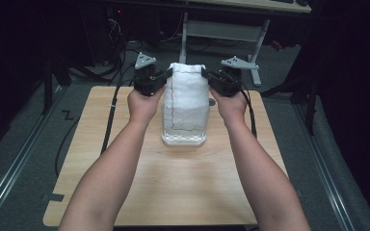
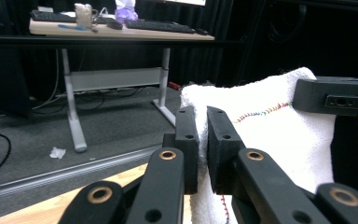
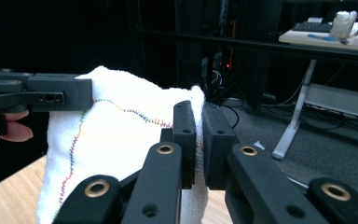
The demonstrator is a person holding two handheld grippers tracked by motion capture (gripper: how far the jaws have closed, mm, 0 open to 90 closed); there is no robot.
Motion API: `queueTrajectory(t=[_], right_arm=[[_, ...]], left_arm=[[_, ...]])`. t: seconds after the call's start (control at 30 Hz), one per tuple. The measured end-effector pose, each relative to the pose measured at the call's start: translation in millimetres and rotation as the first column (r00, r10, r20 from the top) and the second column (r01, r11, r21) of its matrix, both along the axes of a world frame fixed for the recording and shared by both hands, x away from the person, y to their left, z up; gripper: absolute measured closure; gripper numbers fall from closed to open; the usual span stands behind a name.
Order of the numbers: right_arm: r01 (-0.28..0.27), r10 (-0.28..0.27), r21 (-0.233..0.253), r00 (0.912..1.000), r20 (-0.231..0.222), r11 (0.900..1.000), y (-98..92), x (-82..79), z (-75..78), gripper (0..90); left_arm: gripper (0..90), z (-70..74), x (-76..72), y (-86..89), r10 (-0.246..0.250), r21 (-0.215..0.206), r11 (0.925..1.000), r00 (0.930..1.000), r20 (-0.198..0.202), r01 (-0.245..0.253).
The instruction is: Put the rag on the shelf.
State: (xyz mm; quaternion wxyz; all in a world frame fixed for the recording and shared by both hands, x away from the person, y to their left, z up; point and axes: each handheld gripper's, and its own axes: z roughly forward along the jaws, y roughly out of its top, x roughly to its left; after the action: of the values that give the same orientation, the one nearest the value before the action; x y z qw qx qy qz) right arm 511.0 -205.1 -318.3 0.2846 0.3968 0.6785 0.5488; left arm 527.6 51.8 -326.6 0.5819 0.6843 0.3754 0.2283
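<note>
white towel (image 1: 187, 103), top corners pinched: left gripper (image 1: 165, 77), right gripper (image 1: 206, 74); lifted, hanging to wooden table (image 1: 125, 163); folding not yet done.

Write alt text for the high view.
A person holds up a white towel by its two top corners, the left gripper and the right gripper each shut on one corner. The towel's lower end rests on a wooden table, with both forearms reaching in from below.

The light wooden table (image 1: 173, 183) bears the white towel's (image 1: 187, 101) lower end.
</note>
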Motion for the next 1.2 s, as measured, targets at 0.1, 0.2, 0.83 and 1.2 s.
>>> queueTrajectory(t=[0.1, 0.2, 0.83, 1.2], right_arm=[[-0.001, 0.001, -0.015, 1.0, -0.009, 1.0, 0.6, 5.9, -3.2, 85.9], [0.0, -0.001, -0.034, 0.9998, -0.02, 0.999, 2.1, 11.0, -6.0, 85.9], [-0.006, -0.019, -0.124, 0.9801, -0.197, 0.992, 1.8, 39.1, -58.6, 84.1], [0.015, -0.039, -0.12, 0.9787, -0.202, 0.993, -7.6, 35.8, -57.8, 74.0]], left_arm=[[84.1, -4.9, 5.8, -0.3, 0.006, 0.002, 1.0, 0.9999, -0.015, -0.006], [84.1, -11.4, 12.6, -1.7, 0.014, 0.013, 0.9998, 0.9993, -0.034, -0.014], [81.7, -67.0, 38.1, -1.2, -0.037, 0.046, 0.9977, 0.971, -0.236, 0.049], [74.6, -62.9, 32.9, 12.0, 0.012, 0.05, 0.9988, 0.9738, -0.227, -0.001]])
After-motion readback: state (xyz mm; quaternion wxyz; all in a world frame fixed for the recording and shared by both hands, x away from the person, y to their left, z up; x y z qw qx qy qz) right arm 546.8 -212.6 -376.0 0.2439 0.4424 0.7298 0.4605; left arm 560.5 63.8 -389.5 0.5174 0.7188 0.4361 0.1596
